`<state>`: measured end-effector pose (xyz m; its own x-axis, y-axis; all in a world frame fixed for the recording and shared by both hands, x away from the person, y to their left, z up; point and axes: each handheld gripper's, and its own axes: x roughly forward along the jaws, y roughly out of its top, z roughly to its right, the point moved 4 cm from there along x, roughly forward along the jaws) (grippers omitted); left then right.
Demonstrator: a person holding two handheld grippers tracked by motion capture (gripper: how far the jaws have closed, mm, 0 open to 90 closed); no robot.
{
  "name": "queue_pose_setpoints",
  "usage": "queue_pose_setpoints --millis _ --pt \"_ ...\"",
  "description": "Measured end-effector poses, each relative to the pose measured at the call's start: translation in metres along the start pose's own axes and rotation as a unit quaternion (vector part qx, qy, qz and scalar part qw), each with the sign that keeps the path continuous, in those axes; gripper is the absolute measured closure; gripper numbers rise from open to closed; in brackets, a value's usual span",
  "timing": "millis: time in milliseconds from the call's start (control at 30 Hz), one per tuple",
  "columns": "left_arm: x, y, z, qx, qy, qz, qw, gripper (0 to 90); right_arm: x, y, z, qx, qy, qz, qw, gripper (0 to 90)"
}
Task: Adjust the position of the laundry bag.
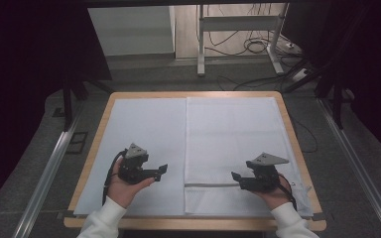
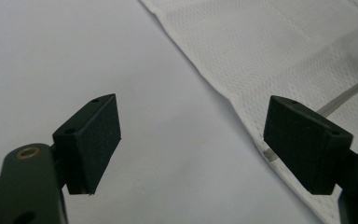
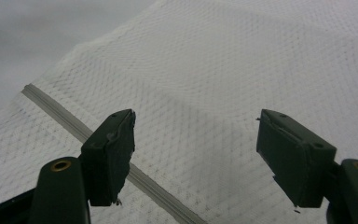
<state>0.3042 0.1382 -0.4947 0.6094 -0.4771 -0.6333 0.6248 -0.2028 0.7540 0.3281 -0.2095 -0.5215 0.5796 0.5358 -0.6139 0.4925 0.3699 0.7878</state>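
Note:
A white mesh bag with a grey zipper strip lies flat on the right half of the table. My left gripper hovers open over the plain white sheet, just left of the bag's edge. Its jaws stand wide apart with nothing between them. My right gripper is open too, low over the bag near the zipper strip. Between its jaws I see only mesh fabric.
The wooden table edge frames the white sheet. Beyond the table stand a desk frame and loose cables on the floor. Metal rails run along both sides.

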Motion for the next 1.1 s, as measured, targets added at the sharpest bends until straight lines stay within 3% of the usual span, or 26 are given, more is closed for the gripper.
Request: queue_pose_setpoints --millis 267,467,700,1100 --pt "0.007 0.005 0.005 0.007 -0.006 -0.008 0.9999 18.7 0.000 0.000 0.002 0.004 -0.004 -0.001 1.0000 27.1" --pt "0.016 0.006 0.011 0.001 -0.003 -0.022 0.9998 18.9 0.001 -0.001 0.001 0.000 -0.010 -0.006 0.9999 27.1" --pt "0.030 0.009 0.024 0.003 -0.015 -0.035 0.9993 18.9 0.002 -0.001 0.000 -0.004 -0.015 -0.009 0.9999 27.1" --pt "0.054 0.008 0.030 -0.008 -0.019 -0.058 0.9981 19.3 0.002 -0.001 0.001 -0.004 -0.016 -0.008 0.9998 27.1"
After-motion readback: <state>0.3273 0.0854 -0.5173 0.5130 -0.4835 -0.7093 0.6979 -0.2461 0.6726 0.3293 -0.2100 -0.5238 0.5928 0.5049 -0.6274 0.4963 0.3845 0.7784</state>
